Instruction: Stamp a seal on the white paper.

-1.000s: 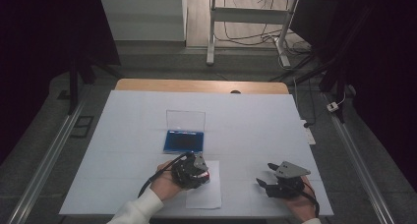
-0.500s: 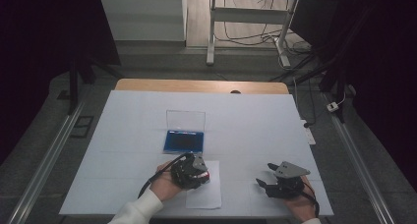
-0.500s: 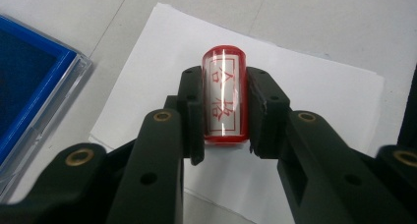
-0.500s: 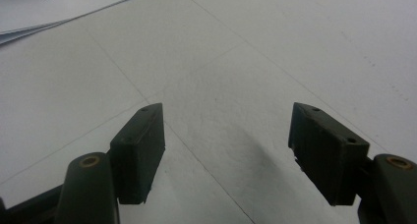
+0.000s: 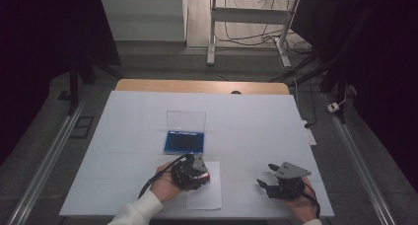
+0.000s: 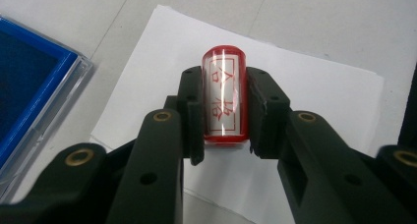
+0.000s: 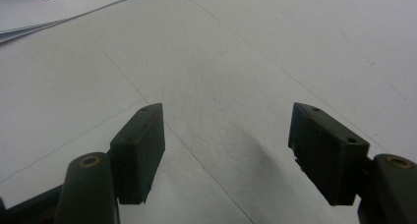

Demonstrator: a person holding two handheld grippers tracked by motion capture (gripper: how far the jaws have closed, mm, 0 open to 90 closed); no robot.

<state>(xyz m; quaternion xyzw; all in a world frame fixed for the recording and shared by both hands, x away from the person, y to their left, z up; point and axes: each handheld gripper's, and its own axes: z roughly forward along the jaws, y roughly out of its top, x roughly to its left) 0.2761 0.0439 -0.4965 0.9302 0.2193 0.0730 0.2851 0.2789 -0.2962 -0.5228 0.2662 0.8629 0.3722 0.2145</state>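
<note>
A red cylindrical stamp (image 6: 223, 94) with a white label and red characters sits between the black jaws of my left gripper (image 6: 223, 106), which is shut on it. It hangs just over a white sheet of paper (image 6: 314, 101). In the high view the left gripper (image 5: 197, 171) is at the near middle of the table, above the paper (image 5: 207, 195). A blue ink pad (image 5: 184, 141) in a clear open case lies just beyond it. My right gripper (image 7: 226, 150) stands open over bare table, and rests at the near right (image 5: 276, 183).
The table (image 5: 246, 116) is covered in white, with a wooden strip at its far edge. A blue case corner (image 6: 29, 86) lies left of the paper. Metal rails run along both sides. A desk frame and cables stand beyond the far end.
</note>
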